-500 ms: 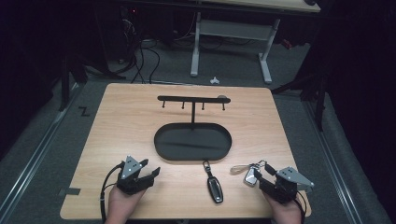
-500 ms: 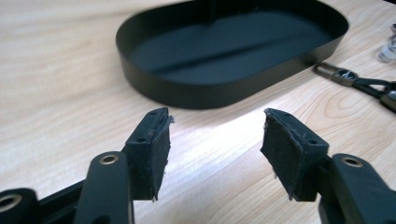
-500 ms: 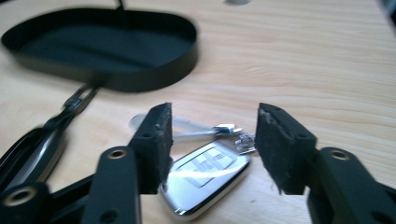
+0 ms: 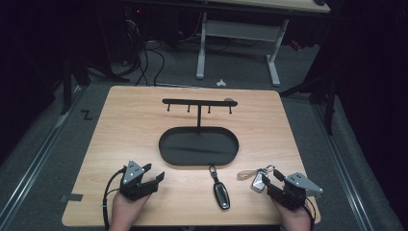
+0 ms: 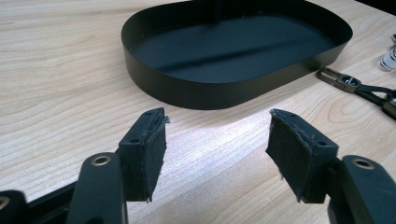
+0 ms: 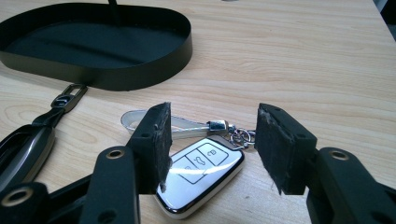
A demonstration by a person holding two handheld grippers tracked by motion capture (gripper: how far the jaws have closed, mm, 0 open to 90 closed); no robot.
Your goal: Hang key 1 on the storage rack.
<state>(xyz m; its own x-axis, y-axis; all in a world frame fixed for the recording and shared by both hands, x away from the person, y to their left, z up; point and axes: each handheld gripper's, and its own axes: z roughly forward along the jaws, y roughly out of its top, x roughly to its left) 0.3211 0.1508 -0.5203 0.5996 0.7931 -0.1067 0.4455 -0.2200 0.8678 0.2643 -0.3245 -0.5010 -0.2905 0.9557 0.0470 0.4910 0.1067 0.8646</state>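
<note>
Right tongs (image 6: 210,144) half open, straddling silver key fob (image 6: 201,179), gripping nothing; left tongs (image 5: 215,154) open, empty. Next: close squarely on fob.

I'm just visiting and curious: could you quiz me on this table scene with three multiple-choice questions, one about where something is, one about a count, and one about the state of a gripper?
1. Where does the silver key fob lie?
A. inside the black tray
B. on the table between the right gripper's jaws
C. hanging from the hook rack

2. How many car keys lie on the table?
A. one
B. two
C. four

3. How do the left gripper's jaws stand?
A. open with nothing between them
B. shut on a key
C. shut on the tray's rim

Answers:
1 B: the right gripper has a pad on each side of the fob, not yet pressing it.
2 B: the silver fob and the dark key.
3 A: the left gripper shows bare wood between its pads, short of the black tray.
</note>
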